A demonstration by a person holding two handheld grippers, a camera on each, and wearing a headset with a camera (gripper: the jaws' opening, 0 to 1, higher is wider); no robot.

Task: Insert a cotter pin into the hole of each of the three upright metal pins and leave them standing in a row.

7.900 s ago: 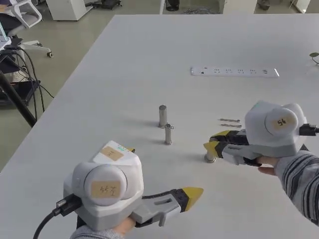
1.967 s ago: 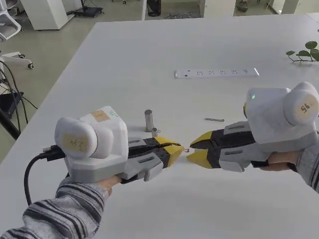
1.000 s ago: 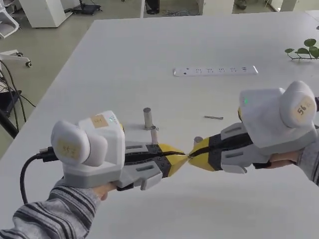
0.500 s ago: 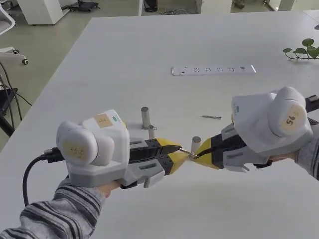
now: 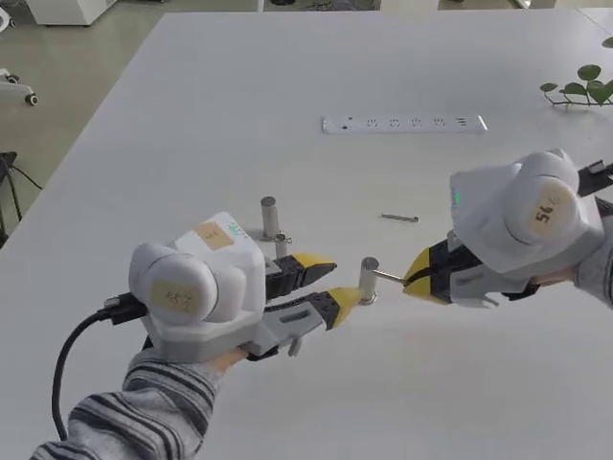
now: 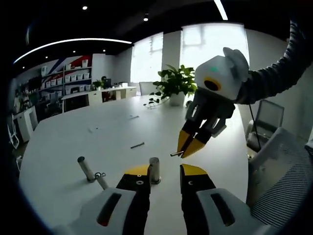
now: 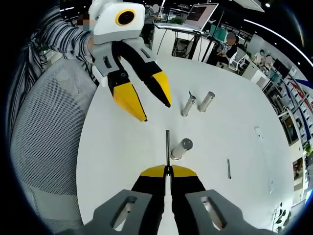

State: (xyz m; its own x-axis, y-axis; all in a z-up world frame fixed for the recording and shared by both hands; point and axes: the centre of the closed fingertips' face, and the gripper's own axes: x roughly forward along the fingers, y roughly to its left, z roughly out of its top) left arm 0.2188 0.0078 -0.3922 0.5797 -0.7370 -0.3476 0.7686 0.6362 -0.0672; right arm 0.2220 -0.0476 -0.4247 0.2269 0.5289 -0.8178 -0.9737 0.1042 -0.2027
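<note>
Right gripper (image 5: 414,278) clamps shut on the thin steel cotter pin (image 5: 387,277), tip aimed at the short grey upright metal pin (image 5: 368,276) at its nine o'clock; left gripper (image 5: 341,278) gapes empty beside it. Insertion looks underway: next, line up the hole squarely.

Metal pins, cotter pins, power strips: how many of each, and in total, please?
Metal pins: 3
Cotter pins: 3 (one loose, one held by the right gripper, one inserted)
Power strip: 1
Total: 7

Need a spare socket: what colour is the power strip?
White power strip, clearest in the head view.
</note>
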